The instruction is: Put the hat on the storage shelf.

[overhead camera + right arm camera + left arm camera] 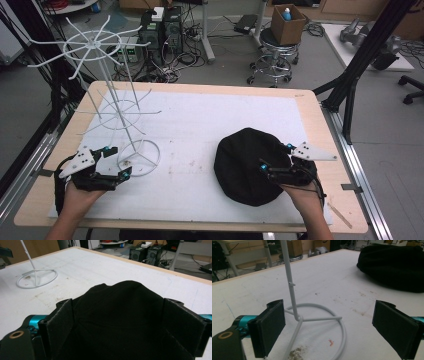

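Since the work centres on it, I list first the black fabric hat (248,165): a soft, slouchy cap lying domed on the right half of the white table mat (200,125), near the front edge. I judge it light, limp and non-slip, sure to sag and fold when lifted, not fragile. Best purchase looks to be a pinch of the near rim or a fold of cloth, not the crown.

Right gripper (276,159): at the hat's right edge. In the right gripper view its jaws stand wide apart with the cloth (120,322) bulging between them, straddling it and not yet pinching; nothing is held.

Left gripper (116,162): resting at the front left, jaws spread wide and holding nothing, just beside the ring base (322,322) of the white wire rack (112,95). In the left gripper view the rack's upright stem (289,277) rises between the jaws but beyond them, untouched.

Rack: tall, thin, with spoked tiers; I judge it light and easily tipped, so steadying it at the stem or base seems wise before anything is hung on it.

Hat and rack stand well apart.
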`<state>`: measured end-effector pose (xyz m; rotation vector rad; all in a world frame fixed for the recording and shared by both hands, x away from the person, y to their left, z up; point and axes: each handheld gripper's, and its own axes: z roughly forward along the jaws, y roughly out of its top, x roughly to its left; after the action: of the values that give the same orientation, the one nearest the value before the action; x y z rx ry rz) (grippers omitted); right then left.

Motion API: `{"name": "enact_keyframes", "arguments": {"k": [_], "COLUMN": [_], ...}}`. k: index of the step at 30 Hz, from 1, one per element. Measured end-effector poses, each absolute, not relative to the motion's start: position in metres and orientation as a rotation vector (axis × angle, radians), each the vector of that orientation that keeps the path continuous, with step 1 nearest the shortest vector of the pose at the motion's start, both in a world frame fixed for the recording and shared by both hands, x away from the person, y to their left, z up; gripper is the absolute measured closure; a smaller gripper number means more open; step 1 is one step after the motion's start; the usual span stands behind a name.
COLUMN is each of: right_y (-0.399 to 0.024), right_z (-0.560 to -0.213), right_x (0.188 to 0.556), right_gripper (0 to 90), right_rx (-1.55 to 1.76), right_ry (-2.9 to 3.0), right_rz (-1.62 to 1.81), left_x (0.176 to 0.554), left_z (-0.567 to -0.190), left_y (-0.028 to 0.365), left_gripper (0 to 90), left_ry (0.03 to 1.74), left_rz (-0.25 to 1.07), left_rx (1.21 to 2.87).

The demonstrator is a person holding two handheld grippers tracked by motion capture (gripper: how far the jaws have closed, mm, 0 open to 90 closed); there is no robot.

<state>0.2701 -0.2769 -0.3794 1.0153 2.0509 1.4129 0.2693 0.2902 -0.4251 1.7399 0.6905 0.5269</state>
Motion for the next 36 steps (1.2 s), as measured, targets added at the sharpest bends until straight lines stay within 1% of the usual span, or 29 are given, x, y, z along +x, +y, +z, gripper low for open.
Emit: {"name": "enact_keyframes", "arguments": {"k": [23,31,36], "right_y": [-0.276,-0.265,-0.248], "right_z": [-0.377,-0.381,-0.385], "right_x": [0.268,0.270,0.272], "right_gripper": [11.0,11.0,11.0], "right_rx": [1.002,0.985,0.953], "right_ry": [2.040,2.085,2.151], "right_rz": [1.407,1.386,1.352], "left_x": [0.269,0.269,0.268], "left_z": [-0.427,-0.428,-0.428], "left_y": [0.290,0.287,0.288], "left_gripper": [11.5,11.5,11.5], "left_ry": [0.693,0.686,0.687], "left_rz": [0.515,0.505,0.509], "left_rx": [1.731,1.742,1.751]}}
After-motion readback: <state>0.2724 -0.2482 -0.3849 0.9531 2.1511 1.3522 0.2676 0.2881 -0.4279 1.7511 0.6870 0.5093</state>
